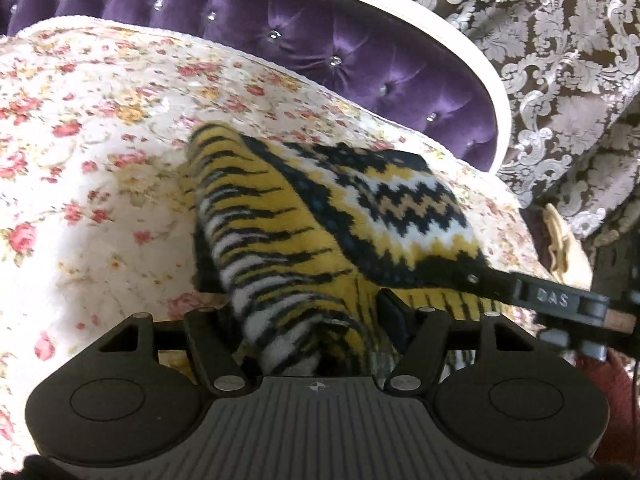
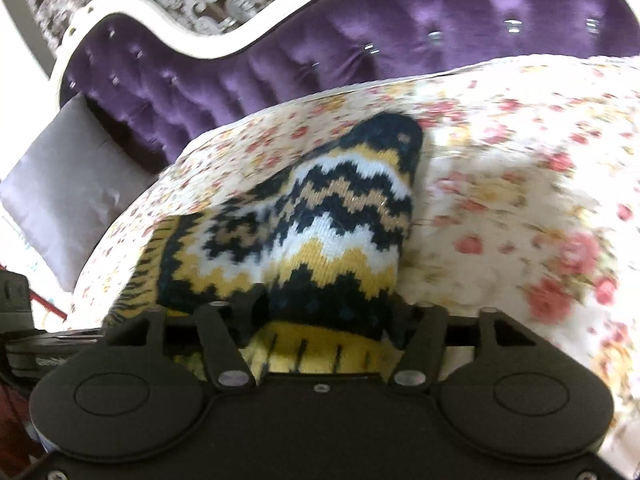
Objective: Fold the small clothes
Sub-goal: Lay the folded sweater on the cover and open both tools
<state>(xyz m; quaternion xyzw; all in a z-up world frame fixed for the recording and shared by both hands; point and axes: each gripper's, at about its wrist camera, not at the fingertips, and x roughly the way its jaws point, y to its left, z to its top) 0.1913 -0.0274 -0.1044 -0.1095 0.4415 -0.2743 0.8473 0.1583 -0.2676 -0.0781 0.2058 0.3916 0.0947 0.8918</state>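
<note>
We see a small knitted sweater (image 1: pixel 328 216) lying on a bed (image 1: pixel 100 152) with a flowery cover. The sweater is yellow, black and white, with zigzag bands on one part and thin stripes on another. Our left gripper (image 1: pixel 316 320) is closed on the striped part, and the cloth bunches up between its fingers. Our right gripper (image 2: pixel 320 320) is closed on the zigzag part, near the yellow hem, and that part lifts up from the bed. In the left view, the right gripper (image 1: pixel 560 300) shows at the sweater's right edge, touching it. Behind the bed stands a purple padded headboard (image 1: pixel 320 40) with a white rim. A grey pillow (image 2: pixel 68 196) leans beside the headboard in the right view.
</note>
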